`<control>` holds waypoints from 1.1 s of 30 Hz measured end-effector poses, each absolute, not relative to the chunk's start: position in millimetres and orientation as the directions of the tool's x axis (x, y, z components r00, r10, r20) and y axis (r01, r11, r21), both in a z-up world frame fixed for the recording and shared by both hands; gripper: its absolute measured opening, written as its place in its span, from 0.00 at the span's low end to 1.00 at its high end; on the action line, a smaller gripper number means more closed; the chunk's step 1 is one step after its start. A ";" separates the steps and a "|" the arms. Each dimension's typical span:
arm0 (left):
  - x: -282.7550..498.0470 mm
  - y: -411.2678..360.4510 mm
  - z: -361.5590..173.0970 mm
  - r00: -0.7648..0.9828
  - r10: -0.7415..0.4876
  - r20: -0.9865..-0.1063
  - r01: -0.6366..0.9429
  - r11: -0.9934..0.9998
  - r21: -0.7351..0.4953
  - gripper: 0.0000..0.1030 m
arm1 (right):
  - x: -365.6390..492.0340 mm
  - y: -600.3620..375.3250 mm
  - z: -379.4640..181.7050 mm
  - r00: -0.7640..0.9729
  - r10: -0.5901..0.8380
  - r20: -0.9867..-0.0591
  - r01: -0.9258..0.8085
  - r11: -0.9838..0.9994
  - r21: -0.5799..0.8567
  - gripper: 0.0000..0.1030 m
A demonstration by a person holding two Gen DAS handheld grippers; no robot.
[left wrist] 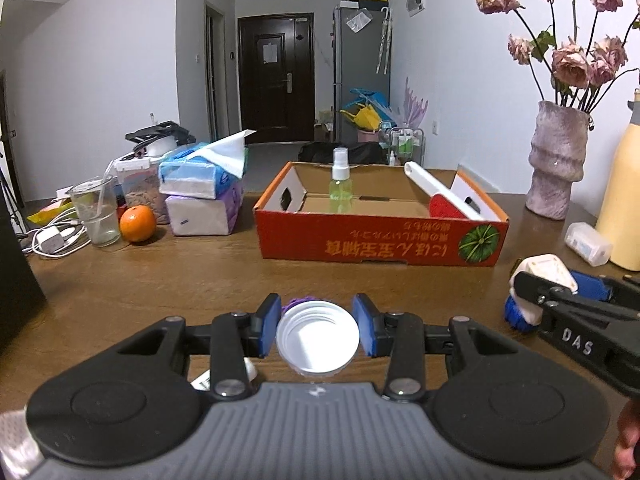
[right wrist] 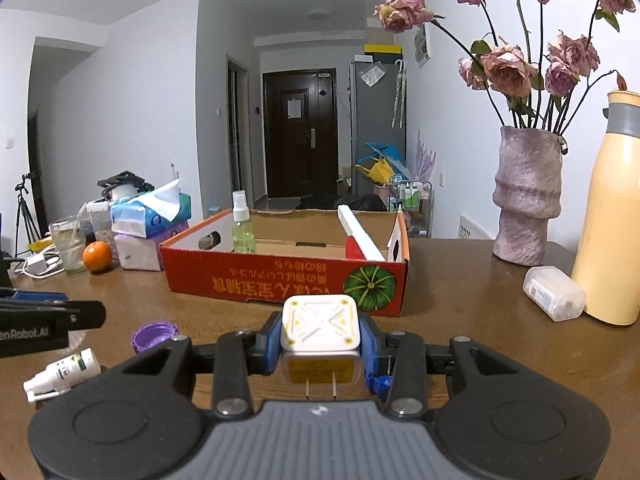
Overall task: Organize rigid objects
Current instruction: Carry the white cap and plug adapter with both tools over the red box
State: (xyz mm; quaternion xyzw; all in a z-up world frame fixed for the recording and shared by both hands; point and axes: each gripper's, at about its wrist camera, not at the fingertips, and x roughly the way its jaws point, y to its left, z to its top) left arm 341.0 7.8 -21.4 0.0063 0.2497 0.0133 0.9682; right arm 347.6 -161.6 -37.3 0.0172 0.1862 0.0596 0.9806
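Two grippers, each loaded. Left gripper (left wrist: 317, 330) clamps a white screw cap (left wrist: 318, 340) across its rim, open side facing the camera, blue pads touching both flanks (a purple cap (right wrist: 154, 335) lies on the table (left wrist: 160, 276) just beyond). Right gripper (right wrist: 320, 344) is closed on a white plug adapter (right wrist: 319, 334), held by its flat sides, prongs pointing back. Red cardboard box (left wrist: 376, 240) sits ahead of both, probably the destination; it already holds a spray bottle (left wrist: 341, 184).

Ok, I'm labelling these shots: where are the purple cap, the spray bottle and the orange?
purple cap (right wrist: 154, 335): right wrist view, on its ribbed rim.
spray bottle (left wrist: 341, 192): left wrist view, on its green body.
orange (left wrist: 137, 223): left wrist view, on the middle of its peel.
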 end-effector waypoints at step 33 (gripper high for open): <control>427.1 -11.7 -1.6 0.896 0.031 -0.443 -0.077 0.993 -0.087 0.40 | 405.3 -164.3 -19.3 0.947 0.130 -0.292 -0.110 0.990 0.082 0.37</control>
